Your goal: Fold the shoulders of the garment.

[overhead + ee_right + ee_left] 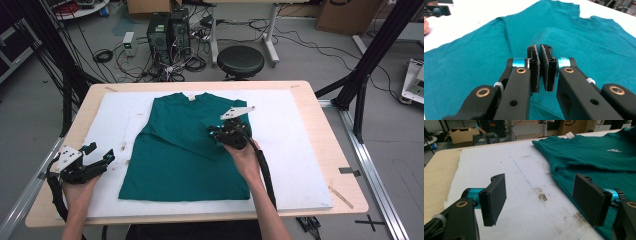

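In the right gripper view, the jaws of the right hand-held gripper (540, 50) stand almost together, and whether any fold of the green shirt (486, 57) is pinched between them cannot be told. The shirt's small white mark (613, 150) is too small to read. The person's forearms (267, 210) are cut off by the bottom edge of the high view.

T-shirt (170, 150) spread on the white pad (300, 150) atop the table (340, 130), left gripper (100, 159) left of it, right gripper (220, 132) over its middle, stool (240, 61) behind the table
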Demonstrator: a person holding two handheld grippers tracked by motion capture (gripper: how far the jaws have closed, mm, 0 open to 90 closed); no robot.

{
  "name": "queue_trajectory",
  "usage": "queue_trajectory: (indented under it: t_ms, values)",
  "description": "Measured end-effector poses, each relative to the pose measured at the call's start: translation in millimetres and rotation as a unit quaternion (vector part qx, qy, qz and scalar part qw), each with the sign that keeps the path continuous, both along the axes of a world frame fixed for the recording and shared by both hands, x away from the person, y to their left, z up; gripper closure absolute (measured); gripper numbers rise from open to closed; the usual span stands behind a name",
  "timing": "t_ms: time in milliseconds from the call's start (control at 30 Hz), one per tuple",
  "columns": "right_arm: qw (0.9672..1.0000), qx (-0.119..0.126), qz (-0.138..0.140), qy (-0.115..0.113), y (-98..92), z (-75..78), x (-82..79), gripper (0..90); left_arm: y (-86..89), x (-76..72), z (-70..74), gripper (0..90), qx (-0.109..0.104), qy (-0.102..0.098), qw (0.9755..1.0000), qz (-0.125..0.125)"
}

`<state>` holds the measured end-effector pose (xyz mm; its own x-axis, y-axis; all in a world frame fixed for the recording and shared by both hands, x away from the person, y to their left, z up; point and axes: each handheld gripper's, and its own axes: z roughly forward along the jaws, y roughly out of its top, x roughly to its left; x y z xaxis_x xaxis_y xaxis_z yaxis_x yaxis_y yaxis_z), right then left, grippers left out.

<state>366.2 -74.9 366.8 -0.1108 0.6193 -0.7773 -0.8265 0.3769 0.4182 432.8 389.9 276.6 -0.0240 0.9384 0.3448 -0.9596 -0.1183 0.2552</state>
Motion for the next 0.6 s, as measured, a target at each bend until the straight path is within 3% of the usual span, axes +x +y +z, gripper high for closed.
queue_trajectory:
  t_ms: [400,600]
  values:
    - [0.9983,-0.04,0.039,0.013,43.8,0.3,1.7,86.7,-0.1,0.0,0.2,27.5,0.0,0.0,1.0,0.0]
    - [0.9975,-0.06,0.035,0.012,66.6,-2.4,6.3,86.6,-0.1,0.0,0.2,27.5,0.001,0.001,1.0,0.002]
